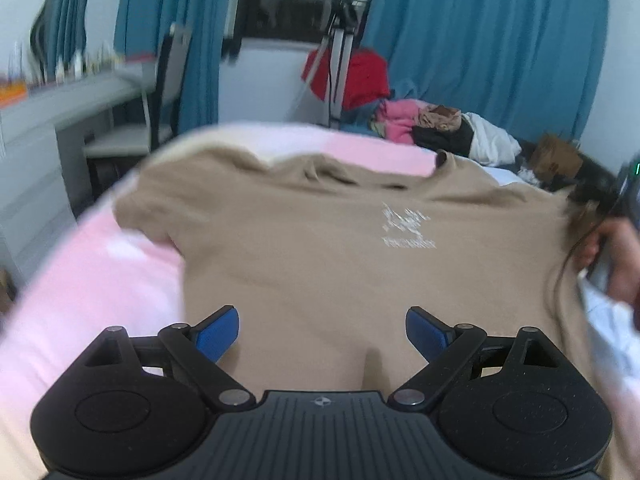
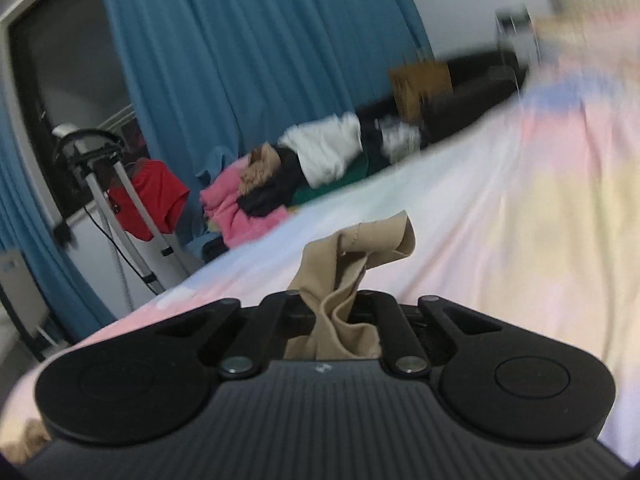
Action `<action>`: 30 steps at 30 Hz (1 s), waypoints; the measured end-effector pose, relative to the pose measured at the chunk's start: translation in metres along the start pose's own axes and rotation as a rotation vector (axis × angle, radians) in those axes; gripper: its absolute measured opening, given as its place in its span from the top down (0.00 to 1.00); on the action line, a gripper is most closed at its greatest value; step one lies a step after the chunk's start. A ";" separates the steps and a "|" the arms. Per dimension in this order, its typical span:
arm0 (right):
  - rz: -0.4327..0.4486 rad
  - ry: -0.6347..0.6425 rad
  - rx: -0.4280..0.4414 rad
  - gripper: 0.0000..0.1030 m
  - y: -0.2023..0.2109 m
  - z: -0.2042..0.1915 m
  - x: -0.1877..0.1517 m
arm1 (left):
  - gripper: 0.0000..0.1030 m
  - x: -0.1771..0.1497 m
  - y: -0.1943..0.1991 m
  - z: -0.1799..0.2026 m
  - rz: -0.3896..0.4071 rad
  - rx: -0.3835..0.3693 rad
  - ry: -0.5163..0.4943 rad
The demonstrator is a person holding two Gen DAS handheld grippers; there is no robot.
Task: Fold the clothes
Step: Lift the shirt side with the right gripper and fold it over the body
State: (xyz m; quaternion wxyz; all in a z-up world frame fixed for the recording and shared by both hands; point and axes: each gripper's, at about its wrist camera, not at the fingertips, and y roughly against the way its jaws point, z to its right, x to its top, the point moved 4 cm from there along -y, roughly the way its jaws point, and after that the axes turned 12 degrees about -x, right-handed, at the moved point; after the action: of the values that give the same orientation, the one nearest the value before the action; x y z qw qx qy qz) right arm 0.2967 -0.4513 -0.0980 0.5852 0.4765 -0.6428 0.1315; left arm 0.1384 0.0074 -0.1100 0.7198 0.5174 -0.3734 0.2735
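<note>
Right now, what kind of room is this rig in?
Most likely a bedroom: a bed with a pastel sheet, a pile of clothes at its far side, and a desk by blue curtains.

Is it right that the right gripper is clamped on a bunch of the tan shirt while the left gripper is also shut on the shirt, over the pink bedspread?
Not quite. The left gripper is open, its blue pads apart above the tan shirt, as the left wrist view shows. The right gripper is indeed clamped on the shirt, over the pink bedspread.
</note>
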 end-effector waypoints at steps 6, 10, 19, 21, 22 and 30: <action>0.144 0.168 0.019 0.92 0.074 -0.079 0.013 | 0.11 0.011 0.029 -0.017 0.039 0.023 -0.012; 0.209 0.342 0.077 0.92 0.117 -0.149 -0.019 | 0.11 0.015 0.043 -0.032 0.065 0.027 0.025; 0.205 0.716 0.212 0.91 0.141 -0.272 -0.152 | 0.11 0.016 0.060 -0.079 0.090 0.074 0.130; 0.141 0.733 0.233 0.90 0.136 -0.282 -0.173 | 0.11 0.013 0.057 -0.090 0.078 0.079 0.167; 0.088 0.732 0.245 0.88 0.130 -0.284 -0.180 | 0.11 0.011 0.055 -0.095 0.070 0.077 0.186; -0.115 0.627 0.446 0.17 0.150 -0.272 -0.164 | 0.11 0.010 0.050 -0.096 0.051 0.044 0.200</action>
State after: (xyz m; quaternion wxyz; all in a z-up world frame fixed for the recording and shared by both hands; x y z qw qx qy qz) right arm 0.3290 -0.1019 -0.1075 0.6417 0.5641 -0.3607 0.3742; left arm 0.1295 0.1147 -0.0927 0.7347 0.4934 -0.3066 0.3504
